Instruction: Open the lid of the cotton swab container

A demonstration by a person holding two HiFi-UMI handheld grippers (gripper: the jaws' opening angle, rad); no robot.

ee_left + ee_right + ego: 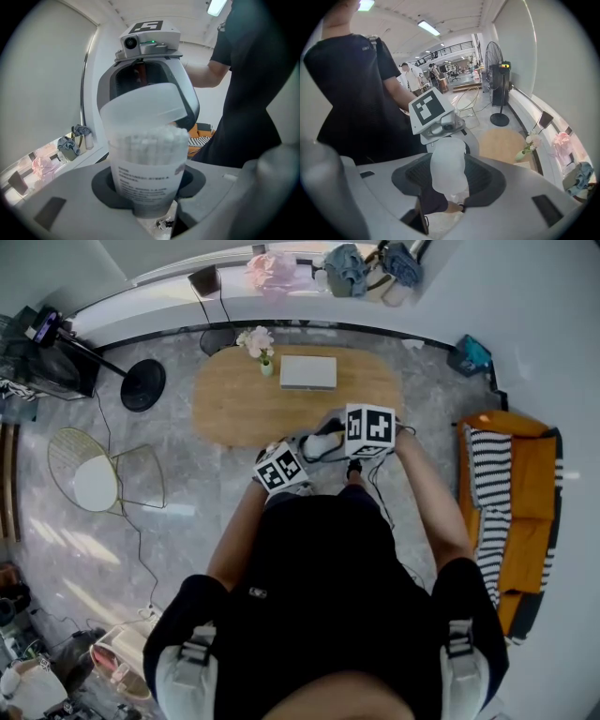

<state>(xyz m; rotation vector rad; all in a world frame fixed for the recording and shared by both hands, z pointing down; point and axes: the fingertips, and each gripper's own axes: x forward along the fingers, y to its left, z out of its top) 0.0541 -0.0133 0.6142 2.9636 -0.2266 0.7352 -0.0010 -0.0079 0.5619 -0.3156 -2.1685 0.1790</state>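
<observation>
You have a grey marbled floor under you. At upper centre, an oval wooden table carries a vase of flowers and a flat white box. A wire chair stands at left, and an orange sofa with a striped cover at right. A white ledge curves along the top. In the right gripper view, strip lights glow on the ceiling.

— What sort of place was it?
— A lounge corner in a big open office: an oval wooden tabletop, an orange sofa, a floor fan, and strip lights down a long hall.
</observation>
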